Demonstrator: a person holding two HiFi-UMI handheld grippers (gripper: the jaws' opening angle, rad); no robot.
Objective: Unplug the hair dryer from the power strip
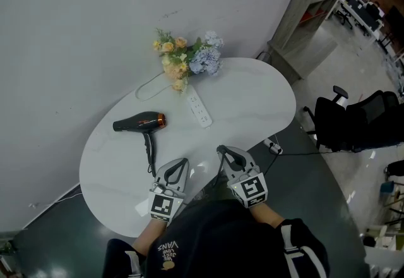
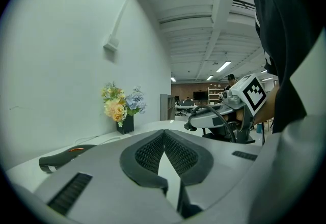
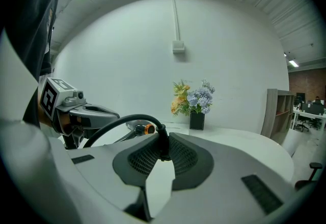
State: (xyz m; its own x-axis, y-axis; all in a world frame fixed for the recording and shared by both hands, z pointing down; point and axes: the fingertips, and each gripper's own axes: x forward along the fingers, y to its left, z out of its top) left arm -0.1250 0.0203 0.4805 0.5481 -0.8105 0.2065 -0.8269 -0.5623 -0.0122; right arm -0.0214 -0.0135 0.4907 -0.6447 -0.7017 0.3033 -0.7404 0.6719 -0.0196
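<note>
Hair dryer point(image 1: 140, 123) lies on the surface point(image 1: 252, 100) just left of the power strip point(image 1: 199, 110), whose sockets look empty. My right gripper point(image 3: 162, 152) has its fingers clamped on the black cord point(image 3: 118, 122), nearer me than the strip, I'd say to hold that end clear. Left gripper point(image 2: 164, 140) fingers together, empty.

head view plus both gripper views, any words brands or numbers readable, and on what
"VANS", upside down, on the person's dark top.
Small print beside it: too small to read.
The cubes on the left gripper and right gripper: square markers only, no letters.
On the hair dryer and power strip: nothing readable.
</note>
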